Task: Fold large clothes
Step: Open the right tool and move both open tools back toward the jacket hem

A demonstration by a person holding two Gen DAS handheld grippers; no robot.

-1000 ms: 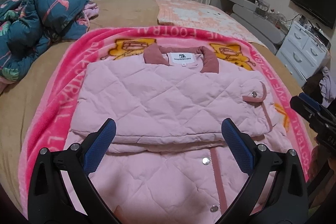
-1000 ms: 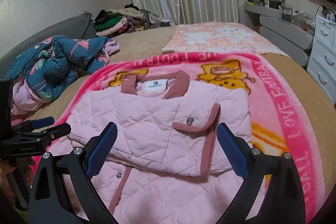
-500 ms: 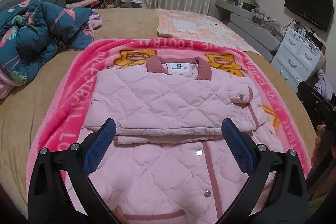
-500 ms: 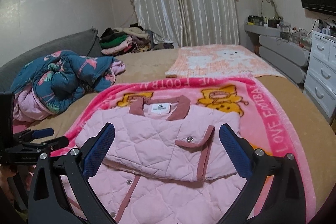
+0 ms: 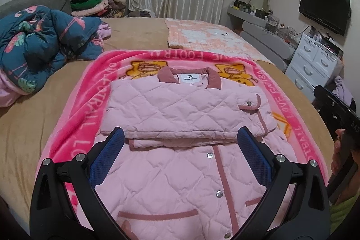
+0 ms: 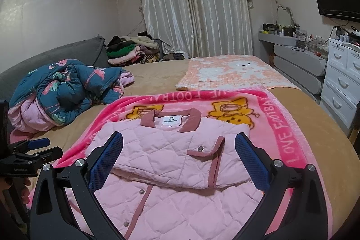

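Both grippers hovered wide open, empty, above the pink jacket (image 5: 180, 109).
A crumpled teal quilt (image 5: 40, 44) lay at ten o'clock; the blanket (image 6: 285, 127) underneath.

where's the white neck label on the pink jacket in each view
Left wrist: the white neck label sits just above centre, between the two dark pink collar flaps at the far end of the pink quilted jacket.
Right wrist: the label is slightly left of centre, again inside the collar.
Shared landmark: the pink cartoon blanket under the jacket, its yellow figures flanking the collar in both views.
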